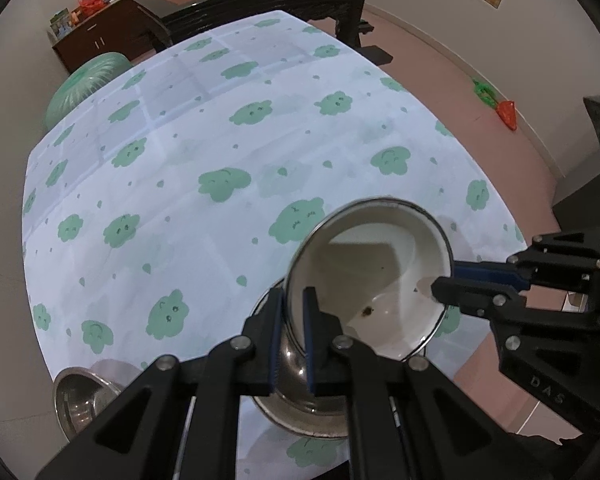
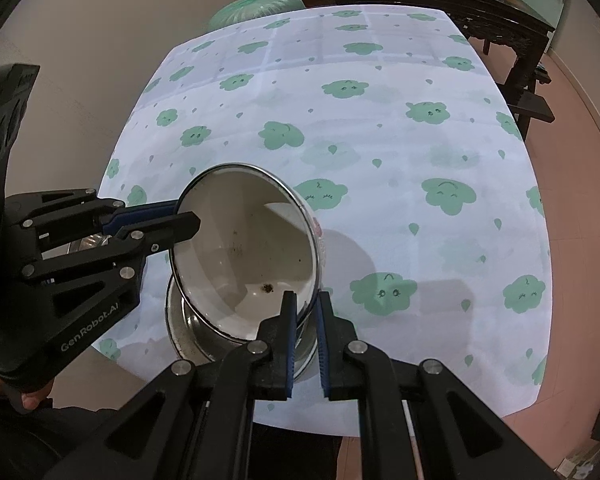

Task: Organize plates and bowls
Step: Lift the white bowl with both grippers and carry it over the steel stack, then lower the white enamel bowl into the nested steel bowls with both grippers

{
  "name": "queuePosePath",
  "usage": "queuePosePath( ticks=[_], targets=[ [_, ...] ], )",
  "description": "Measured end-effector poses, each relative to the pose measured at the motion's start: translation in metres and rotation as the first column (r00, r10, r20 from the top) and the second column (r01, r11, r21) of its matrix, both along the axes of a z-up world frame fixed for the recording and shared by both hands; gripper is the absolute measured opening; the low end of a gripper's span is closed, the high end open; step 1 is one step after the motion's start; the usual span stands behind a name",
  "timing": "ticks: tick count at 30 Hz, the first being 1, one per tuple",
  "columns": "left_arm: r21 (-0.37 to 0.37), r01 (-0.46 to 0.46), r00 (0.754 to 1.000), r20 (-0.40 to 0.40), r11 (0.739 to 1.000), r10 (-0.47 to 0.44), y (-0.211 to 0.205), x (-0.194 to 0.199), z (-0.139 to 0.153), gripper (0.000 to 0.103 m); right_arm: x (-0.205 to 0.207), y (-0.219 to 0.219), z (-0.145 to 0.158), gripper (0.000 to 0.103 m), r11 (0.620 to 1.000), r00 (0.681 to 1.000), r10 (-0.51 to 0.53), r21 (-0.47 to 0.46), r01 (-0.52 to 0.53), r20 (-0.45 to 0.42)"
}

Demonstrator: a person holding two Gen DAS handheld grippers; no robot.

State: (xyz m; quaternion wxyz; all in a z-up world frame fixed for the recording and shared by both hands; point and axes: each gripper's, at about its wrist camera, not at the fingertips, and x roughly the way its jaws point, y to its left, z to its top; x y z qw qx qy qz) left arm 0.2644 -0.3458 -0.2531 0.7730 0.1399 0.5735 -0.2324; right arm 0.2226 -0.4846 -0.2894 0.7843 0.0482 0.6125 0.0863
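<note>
With both tools clamped on opposite sides of its rim, the white enamel bowl [image 1: 374, 276] hangs tilted above a steel bowl [image 1: 300, 404] that sits on the bench [image 1: 220, 140] near its front edge. The left tool [image 1: 294, 300] pinches the rim with one blue pad inside the wall and one outside; the right tool [image 2: 305, 304] does the same on the far side, so each tool is closed on the bowl and neither has slack to spare.

The step in hand looks like nesting the white bowl into the steel one beneath it. To do that well, the person would likely level the bowl first, since its mouth now faces partly toward the cameras and a tilted base could catch on the steel rim. Both hands should come down together and at the same pace, because thin enamel held at two narrow points can twist or slip if one side leads. Centring matters too: the white bowl looks offset toward the back of the steel one, so a small pull toward the person seems needed before lowering. Release ought to wait until the base is seated.

A second steel bowl [image 1: 86, 396] rests at the left front edge of the bench, well apart, and probably joins the stack later. A dark speck lies in the white bowl's bottom.
</note>
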Motion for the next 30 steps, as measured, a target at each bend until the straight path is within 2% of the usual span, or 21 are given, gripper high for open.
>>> queuePosePath(
  ticks=[30],
  targets=[
    [0.006, -0.008, 1.000, -0.028, 1.000, 0.009, 0.022, -0.023, -0.017, 0.006, -0.020, 0.028, -0.018, 0.011, 1.000, 0.998, 0.027, -0.012, -0.028, -0.055]
  ],
)
